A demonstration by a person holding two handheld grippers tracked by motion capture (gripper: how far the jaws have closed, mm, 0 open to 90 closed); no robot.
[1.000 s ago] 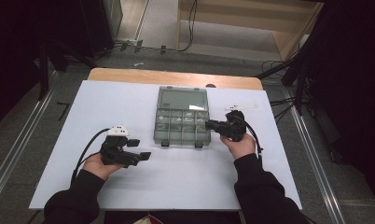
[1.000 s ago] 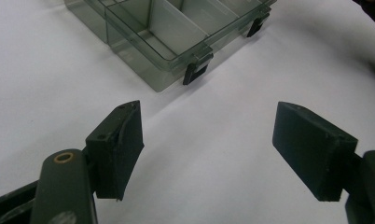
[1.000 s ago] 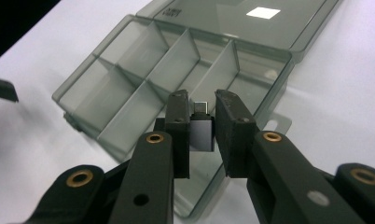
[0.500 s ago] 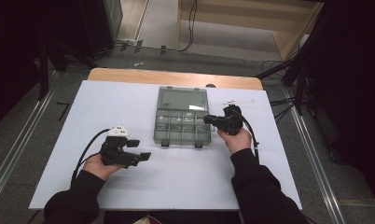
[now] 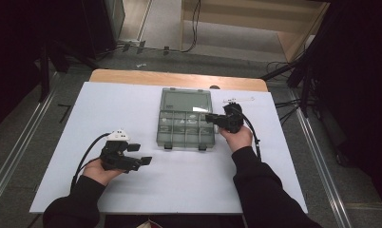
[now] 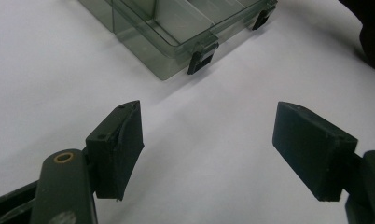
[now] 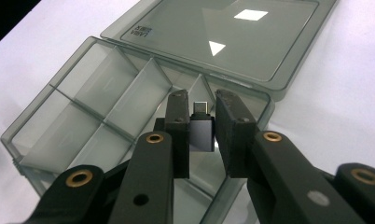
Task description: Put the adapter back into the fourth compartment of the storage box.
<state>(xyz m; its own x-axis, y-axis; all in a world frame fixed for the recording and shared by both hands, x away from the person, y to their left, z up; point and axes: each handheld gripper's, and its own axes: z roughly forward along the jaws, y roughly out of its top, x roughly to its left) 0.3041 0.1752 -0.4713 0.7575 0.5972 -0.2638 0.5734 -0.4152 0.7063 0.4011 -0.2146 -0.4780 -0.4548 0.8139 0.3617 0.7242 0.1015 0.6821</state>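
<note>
1. In my right gripper view, the right gripper [image 7: 202, 135] holds a small grey adapter [image 7: 202, 133] pinched between its narrowed jaws, a metal plug tip poking out past the pads.
2. The adapter hangs over the right end of the clear organiser box [image 7: 83, 116], above the compartments nearest the hinge; I cannot tell which cell lies directly beneath it.
3. The box lid [image 7: 223, 37] is folded flat open behind the tray, with two bright light reflections on it.
4. From the high view, the right gripper [image 5: 217, 119] sits at the box's right edge, and the box [image 5: 185, 124] lies mid-table with its latches facing me.
5. My left gripper [image 5: 140, 154] rests low and left, well apart from the box, jaws spread wide with nothing between them; its own view shows bare white surface between the pads [image 6: 120, 144].
6. The table [image 5: 108, 109] is covered in white, with a wooden strip along the far edge. Beyond it are grey floor, cables and dark stands.
</note>
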